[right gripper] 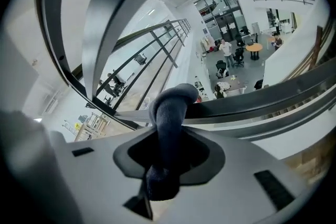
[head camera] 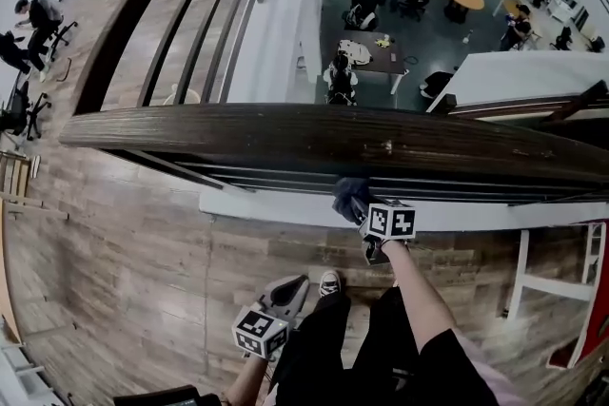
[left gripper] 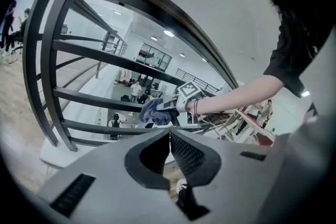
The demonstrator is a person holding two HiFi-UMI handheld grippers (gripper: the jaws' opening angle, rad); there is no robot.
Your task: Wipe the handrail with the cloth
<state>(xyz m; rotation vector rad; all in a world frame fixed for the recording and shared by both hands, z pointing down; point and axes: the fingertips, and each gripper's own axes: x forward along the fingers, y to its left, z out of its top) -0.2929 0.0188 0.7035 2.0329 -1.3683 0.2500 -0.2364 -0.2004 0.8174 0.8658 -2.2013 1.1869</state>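
From the head view, your right gripper (head camera: 360, 209) is clamped on a dark blue cloth (head camera: 349, 193), which bunches up out of the jaws just below the near edge of the handrail (head camera: 285, 133). From here you cannot tell whether the cloth touches the handrail. The handrail is a broad dark wooden band with a scuffed, grainy top, and its long axis runs left to right in front of you. Your left gripper (head camera: 288, 288) hangs well below the handrail, beside your shoe (head camera: 329, 282), over the wood-plank floor (head camera: 124, 252). In the left gripper view, that gripper's jaws are pressed together with nothing between them, their ribbed dark pads (left gripper: 184, 152) meeting along one line. Beyond them your right gripper holds the soft, crumpled cloth up close under the handrail, in front of the horizontal metal bars (left gripper: 84, 96). In the right gripper view, the jaws are closed on the cloth at its middle. It is a thick, fuzzy roll standing upright between them, with its upper end folded over into a rounded loop and its lower end hanging below the pads.
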